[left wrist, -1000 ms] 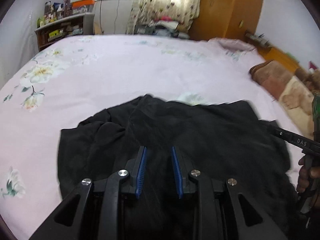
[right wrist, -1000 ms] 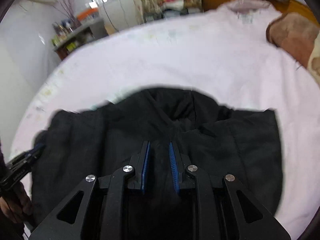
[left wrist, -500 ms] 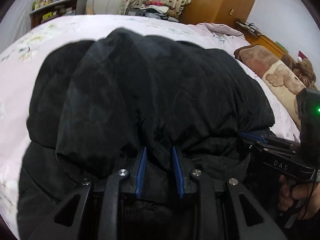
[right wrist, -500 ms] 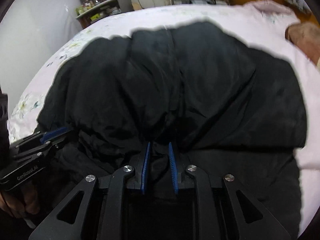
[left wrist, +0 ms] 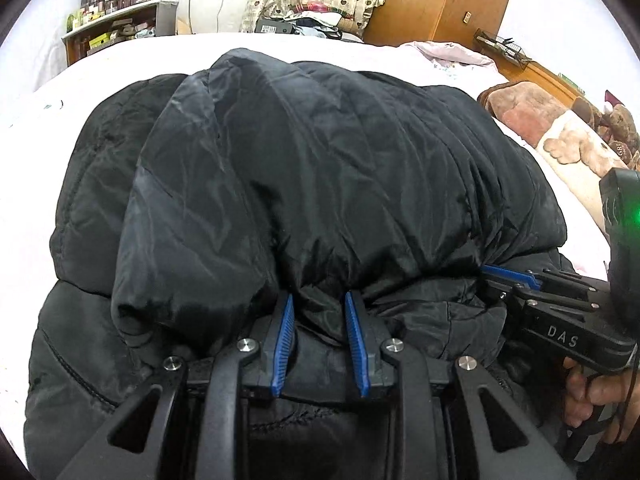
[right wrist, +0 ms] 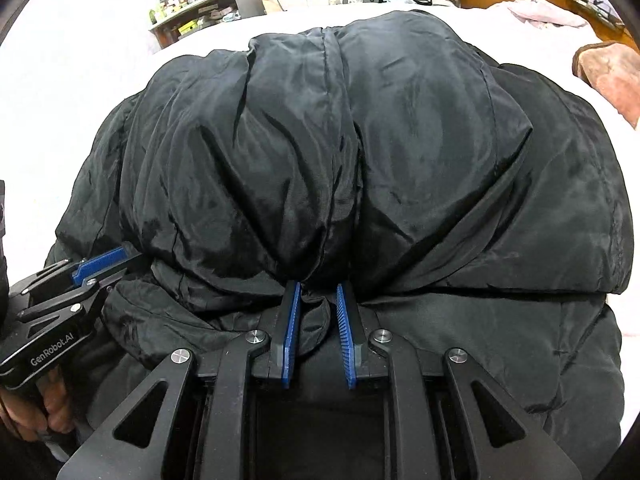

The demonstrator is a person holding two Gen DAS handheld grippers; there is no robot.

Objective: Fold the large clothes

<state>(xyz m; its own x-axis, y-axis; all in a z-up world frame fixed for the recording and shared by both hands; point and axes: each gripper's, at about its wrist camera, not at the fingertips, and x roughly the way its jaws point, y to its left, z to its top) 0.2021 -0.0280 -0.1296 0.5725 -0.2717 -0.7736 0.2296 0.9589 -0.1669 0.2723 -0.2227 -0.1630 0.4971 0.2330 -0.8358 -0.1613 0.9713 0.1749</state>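
Clearly both grippers, left gripper [left wrist: 318, 312] and right gripper [right wrist: 317, 300], pinch the black jacket's [left wrist: 320, 184] folded-over edge; its slippery, puffy fabric may spring open once released.

Black puffy jacket [left wrist: 320, 184], doubled over

Both fisheye views are sharp and free of motion blur, with dark vignetted corners and straight lines bowing toward the edges. Daylight enters from the far end of the room, blowing the pale pink bed sheet [left wrist: 132, 60] out to near white. The puffy black nylon jacket [left wrist: 320, 184] shows soft grey sheen on its creases and deep shadow beneath its folded edge. A green indicator light [left wrist: 635, 213] glares at the right border.
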